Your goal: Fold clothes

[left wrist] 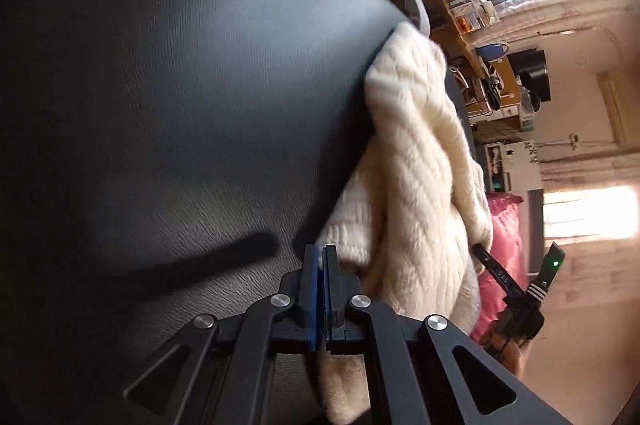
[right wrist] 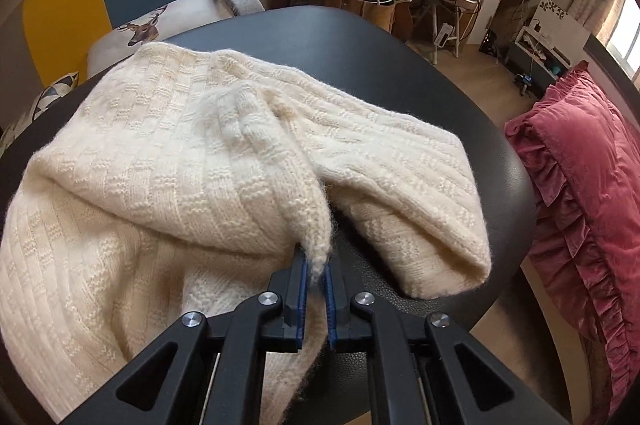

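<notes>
Left gripper [left wrist: 320,253] is sitting w/ jaws fully closed, blue pads pressed flat together, nothing between them; it's angling down over the dark table [left wrist: 160,85], whose bare top is filling everything to its left and ahead, w/ a long finger-shaped shadow lying just left of the tips. Right of the tips and running ahead, the cream knit sweater [left wrist: 412,153] is lying bunched along the table edge, a bit of it also showing under the gripper's linkage; can't tell if the closed tips are touching the knit. Further right, past the sweater, the right gripper [left wrist: 516,285] is showing partly, w/ a green light on its body and a pink cushion [left wrist: 504,237] behind it. In the right wrist view, the right gripper [right wrist: 316,265] is pinching narrow on a thin fuzzy edge of the sweater [right wrist: 180,165], the fabric running between the blue pads and hanging down below them. Left of and ahead of that gripper the sweater is spreading in a big crumpled heap; just right of the tips a folded part of it is lying flat, ending near the table [right wrist: 508,193] rim. Well right, off the table, the pink cushion [right wrist: 588,177] w/ ruffles is sitting.
</notes>
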`<state>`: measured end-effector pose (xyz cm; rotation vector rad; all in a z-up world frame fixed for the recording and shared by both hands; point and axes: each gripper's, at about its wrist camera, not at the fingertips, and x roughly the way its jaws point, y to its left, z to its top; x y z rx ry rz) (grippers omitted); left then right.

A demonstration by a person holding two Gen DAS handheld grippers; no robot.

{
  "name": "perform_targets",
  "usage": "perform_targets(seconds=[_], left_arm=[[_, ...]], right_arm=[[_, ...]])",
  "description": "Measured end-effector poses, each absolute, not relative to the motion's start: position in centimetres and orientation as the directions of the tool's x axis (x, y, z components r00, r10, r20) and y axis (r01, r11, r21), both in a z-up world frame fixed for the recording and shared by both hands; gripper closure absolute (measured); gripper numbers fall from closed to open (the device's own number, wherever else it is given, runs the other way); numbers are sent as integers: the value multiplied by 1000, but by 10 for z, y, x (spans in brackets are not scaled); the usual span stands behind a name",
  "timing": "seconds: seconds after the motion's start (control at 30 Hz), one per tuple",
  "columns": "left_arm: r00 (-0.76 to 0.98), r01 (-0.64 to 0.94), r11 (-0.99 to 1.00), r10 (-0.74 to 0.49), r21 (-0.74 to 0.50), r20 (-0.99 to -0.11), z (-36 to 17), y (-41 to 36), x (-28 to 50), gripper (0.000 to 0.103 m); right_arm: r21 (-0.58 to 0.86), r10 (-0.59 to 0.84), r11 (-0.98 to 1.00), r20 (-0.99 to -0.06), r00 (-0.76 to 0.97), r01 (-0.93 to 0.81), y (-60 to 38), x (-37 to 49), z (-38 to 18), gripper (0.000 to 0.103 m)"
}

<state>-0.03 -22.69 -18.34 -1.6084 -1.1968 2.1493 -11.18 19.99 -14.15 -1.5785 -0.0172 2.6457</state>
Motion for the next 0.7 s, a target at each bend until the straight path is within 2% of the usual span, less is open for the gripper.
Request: perform_targets(seconds=[0.27, 0.43, 0.47, 0.5, 0.53, 0.57, 0.6, 0.7], left_arm=[[-425, 414, -358, 737, -837, -525, -212, -225, 4, 96], [-527, 431, -200, 736, -880, -425, -218, -242, 32, 95], [-546, 432, -168, 733, -886, -405, -219, -245, 38, 91], [-564, 422, -153, 727, -894, -391, -217, -246, 42, 77], [-579, 413, -145, 721, -899, -382, -213, -247, 48, 68], [-593, 404, -137, 714, -904, -373, -210, -248, 53, 45], [-601, 403, -129, 709, -906, -369, -208, -248, 55, 31], [-612, 411, -148, 687, -900, -393, -202, -247, 58, 29]], right_arm=[[-75, 77, -997, -875, -478, -24, 195, -105, -155, 95], [-70, 78, -997, -883, -462, -33, 205, -106, -167, 94], [-71, 78, -997, -883, -462, -33, 205, -107, -168, 93], [-73, 79, -997, -882, -464, -31, 204, -108, -168, 92], [-76, 81, -997, -881, -466, -29, 203, -108, -168, 91], [-78, 82, -997, -880, -468, -28, 202, -109, -168, 91], [-81, 84, -996, -879, -470, -27, 201, -109, -168, 91], [-90, 91, -996, -876, -474, -24, 197, -109, -167, 91]])
